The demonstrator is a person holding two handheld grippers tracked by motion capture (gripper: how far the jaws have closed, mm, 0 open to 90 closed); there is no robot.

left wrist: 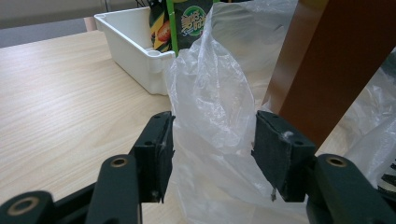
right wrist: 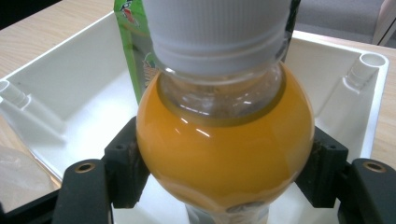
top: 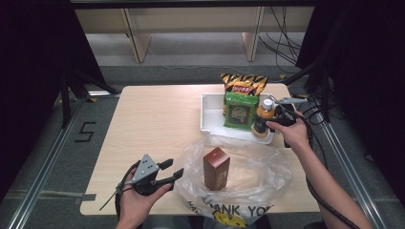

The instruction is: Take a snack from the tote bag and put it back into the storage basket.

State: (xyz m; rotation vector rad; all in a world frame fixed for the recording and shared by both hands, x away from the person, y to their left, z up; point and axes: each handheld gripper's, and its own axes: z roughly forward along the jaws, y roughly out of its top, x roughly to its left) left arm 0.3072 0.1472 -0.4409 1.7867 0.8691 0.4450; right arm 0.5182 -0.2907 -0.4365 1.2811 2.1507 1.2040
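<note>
An orange juice bottle with a white cap stands at the front right corner of the white tray. My right gripper is shut on it. In the right gripper view both pads press the sides of the bottle's round orange shoulder. A brown box stands upright inside a clear plastic bag at the table's front. My left gripper stands open at the bag's left edge. In the left gripper view a raised fold of the bag hangs between its open jaws, with the brown box just behind.
A green packet and an orange-and-black chips bag stand in the tray behind the bottle. The bag's printed front hangs over the table's near edge. Bare wood stretches left of the tray.
</note>
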